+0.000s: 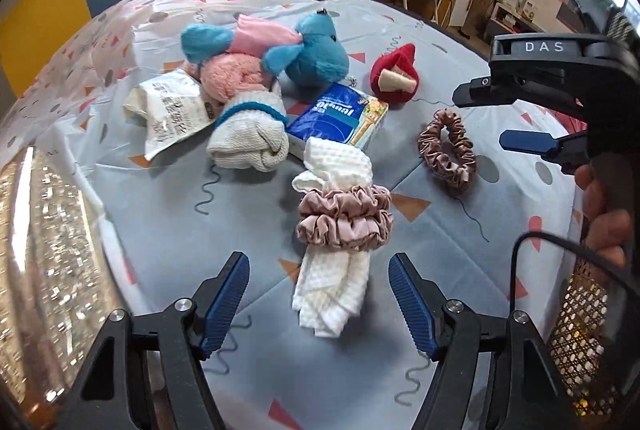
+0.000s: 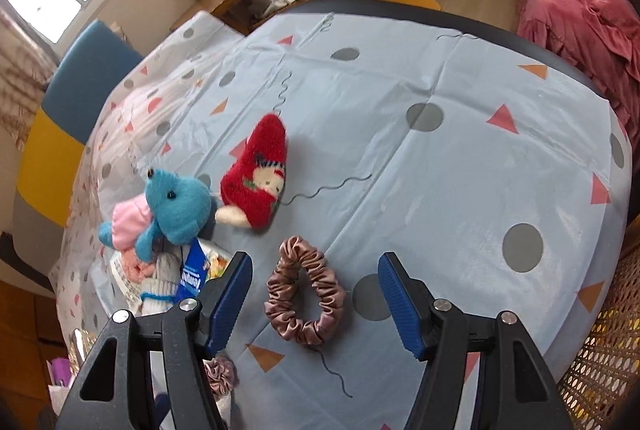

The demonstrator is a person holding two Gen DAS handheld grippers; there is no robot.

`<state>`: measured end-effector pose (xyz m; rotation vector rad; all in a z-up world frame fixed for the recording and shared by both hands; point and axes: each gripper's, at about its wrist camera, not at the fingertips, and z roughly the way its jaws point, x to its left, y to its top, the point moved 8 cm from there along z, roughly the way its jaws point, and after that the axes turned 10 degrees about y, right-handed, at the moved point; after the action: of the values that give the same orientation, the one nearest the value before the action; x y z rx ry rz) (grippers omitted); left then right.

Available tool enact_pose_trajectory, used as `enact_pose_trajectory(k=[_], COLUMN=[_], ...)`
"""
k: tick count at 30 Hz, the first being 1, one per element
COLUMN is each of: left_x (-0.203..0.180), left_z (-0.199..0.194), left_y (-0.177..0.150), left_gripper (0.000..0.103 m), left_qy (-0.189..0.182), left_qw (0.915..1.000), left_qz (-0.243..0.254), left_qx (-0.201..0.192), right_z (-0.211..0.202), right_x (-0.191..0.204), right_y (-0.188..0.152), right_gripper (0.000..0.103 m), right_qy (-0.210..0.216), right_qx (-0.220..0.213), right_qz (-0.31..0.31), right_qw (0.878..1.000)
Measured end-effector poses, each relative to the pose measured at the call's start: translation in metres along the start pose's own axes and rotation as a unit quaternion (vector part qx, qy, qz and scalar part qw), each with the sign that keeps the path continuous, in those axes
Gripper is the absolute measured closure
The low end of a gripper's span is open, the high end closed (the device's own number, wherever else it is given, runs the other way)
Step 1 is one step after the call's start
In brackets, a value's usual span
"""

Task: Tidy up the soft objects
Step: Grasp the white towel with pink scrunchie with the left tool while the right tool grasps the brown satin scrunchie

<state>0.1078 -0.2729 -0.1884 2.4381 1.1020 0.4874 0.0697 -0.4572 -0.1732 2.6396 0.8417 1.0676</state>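
Round table under a pale blue tablecloth (image 1: 160, 230) printed with triangles, dots and squiggles. Left gripper (image 1: 319, 300) spread wide, nothing between the blue pads, poised just short of a white waffle cloth (image 1: 334, 294) lying lengthwise toward the camera. Bound around the cloth's middle — a dusty-pink scrunchie (image 1: 344, 220), doubled into two loops. Beyond it, a clustered heap: rolled cream sock with a teal band (image 1: 250, 138), blue tissue pack (image 1: 336, 120), crinkled white wrapper with print (image 1: 170, 112), fluffy pink bundle (image 1: 232, 74), and a blue plush toy (image 1: 316, 50) with a pink piece across it. To the right of the heap, set apart, a red fuzzy sock (image 1: 394, 74).

Right gripper (image 2: 315, 304) likewise wide open and gripping nothing, held low over a second pink scrunchie (image 2: 306, 292) lying flat on the cloth — loop between the two pads, not touched by either. Farther off in the right wrist view, the red sock beside the blue plush, almost touching. In the left wrist view, the right gripper entering from the right edge above that loose scrunchie, a hand (image 1: 604, 214) around its handle.
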Motion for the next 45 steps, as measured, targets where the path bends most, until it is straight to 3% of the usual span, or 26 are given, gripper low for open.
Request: enact_pose_trajectory(k=[6, 8, 12, 15, 18, 20, 21, 29, 36, 41, 45], left_x=[0.001, 0.0, 0.001, 0.005, 0.008, 0.013, 0.014, 0.027, 0.048, 0.099, 0.164], left_z=[0.014, 0.019, 0.017, 0.015, 0.011, 0.007, 0.005, -0.033, -0.067, -0.091, -0.119], left_y=[0.004, 0.004, 0.003, 0.001, -0.003, -0.008, -0.009, -0.004, 0.032, 0.061, 0.071], left_gripper=[0.031, 0.039, 0.068, 0.072, 0.075, 0.076, 0.077, 0.077, 0.077, 0.077, 0.077], left_qy=[-0.028, -0.031, -0.042, -0.049, -0.057, -0.065, -0.064, -0.059, -0.037, -0.011, 0.018], left_qw=[0.9993, 0.9992, 0.9989, 0.9984, 0.9976, 0.9968, 0.9967, 0.9956, 0.9938, 0.9874, 0.9767], left_qz=[-0.025, -0.021, -0.018, -0.028, -0.04, -0.047, -0.048, -0.061, -0.077, -0.133, -0.187], left_qx=[0.006, 0.009, -0.002, -0.004, -0.004, -0.004, -0.005, -0.039, -0.072, -0.086, -0.104], right_z=[0.018, 0.023, 0.035, 0.044, 0.043, 0.04, 0.038, 0.044, 0.042, 0.045, 0.044], right_x=[0.012, 0.016, 0.02, 0.016, 0.016, 0.016, 0.015, 0.023, 0.027, 0.03, 0.032], right_y=[-0.009, -0.012, -0.019, -0.024, -0.026, -0.026, -0.025, -0.028, -0.034, -0.037, -0.039], right_gripper=[0.036, 0.036, 0.036, 0.036, 0.049, 0.075, 0.077, 0.077, 0.076, 0.077, 0.077], right_qy=[-0.036, -0.05, -0.085, -0.11, -0.138, -0.138, -0.141, -0.133, -0.135, -0.139, -0.141], right_qx=[0.036, 0.046, 0.068, 0.086, 0.084, 0.078, 0.076, 0.089, 0.09, 0.088, 0.087], right_qz=[-0.062, -0.087, -0.136, -0.155, -0.186, -0.19, -0.191, -0.194, -0.202, -0.222, -0.233], right_qw=[0.997, 0.994, 0.985, 0.978, 0.969, 0.969, 0.968, 0.968, 0.966, 0.961, 0.958])
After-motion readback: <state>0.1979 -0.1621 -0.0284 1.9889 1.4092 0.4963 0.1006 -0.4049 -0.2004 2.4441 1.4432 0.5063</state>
